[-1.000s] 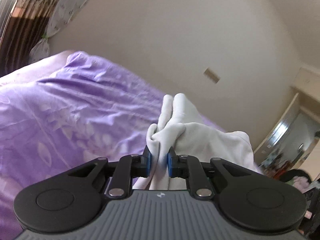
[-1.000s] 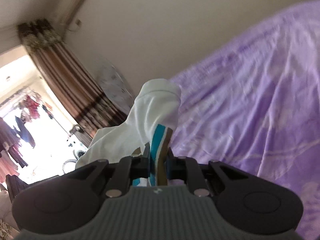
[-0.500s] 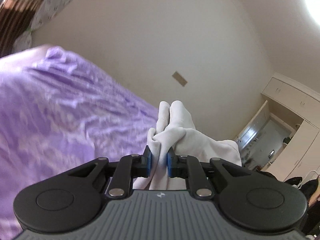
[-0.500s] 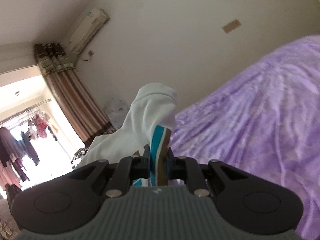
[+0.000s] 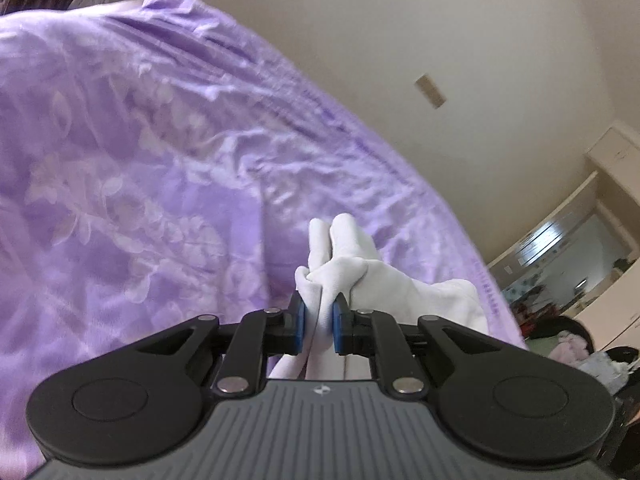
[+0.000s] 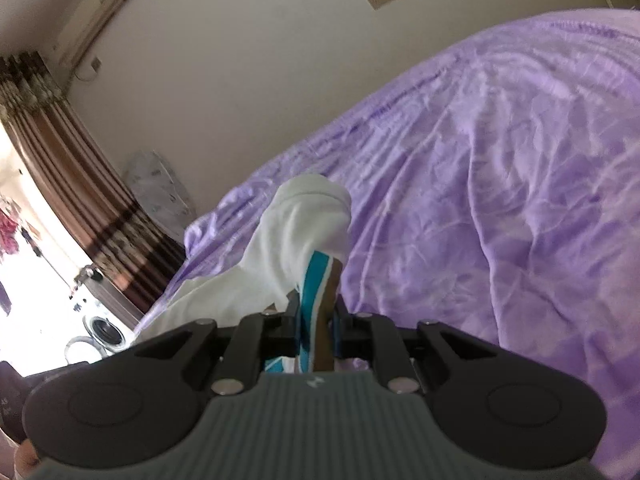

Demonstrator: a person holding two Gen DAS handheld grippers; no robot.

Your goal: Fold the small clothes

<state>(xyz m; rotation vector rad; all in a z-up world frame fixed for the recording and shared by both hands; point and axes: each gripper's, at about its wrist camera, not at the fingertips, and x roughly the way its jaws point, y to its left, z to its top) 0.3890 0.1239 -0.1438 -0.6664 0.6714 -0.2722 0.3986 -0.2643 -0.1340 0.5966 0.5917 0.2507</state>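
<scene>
A small white garment (image 5: 360, 276) is held up off the purple bed by both grippers. My left gripper (image 5: 319, 322) is shut on a bunched white fold of it; the cloth drapes off to the right. My right gripper (image 6: 318, 320) is shut on another edge of the same garment (image 6: 296, 236), where a teal and brown stripe (image 6: 314, 292) shows between the fingers. The white cloth hangs to the left there. The part of the garment between the two grippers is hidden.
A purple floral bedspread (image 5: 140, 168) fills the area below both grippers, also in the right wrist view (image 6: 500, 200). A beige wall stands behind. Brown curtains (image 6: 80, 168) and a washing machine (image 6: 102, 326) are at the left; wardrobes (image 5: 612, 184) at the right.
Both grippers have tilted down toward the bed after lifting: the bedspread fills more of each view than half a second ago. Both holds on the garment are unchanged.
</scene>
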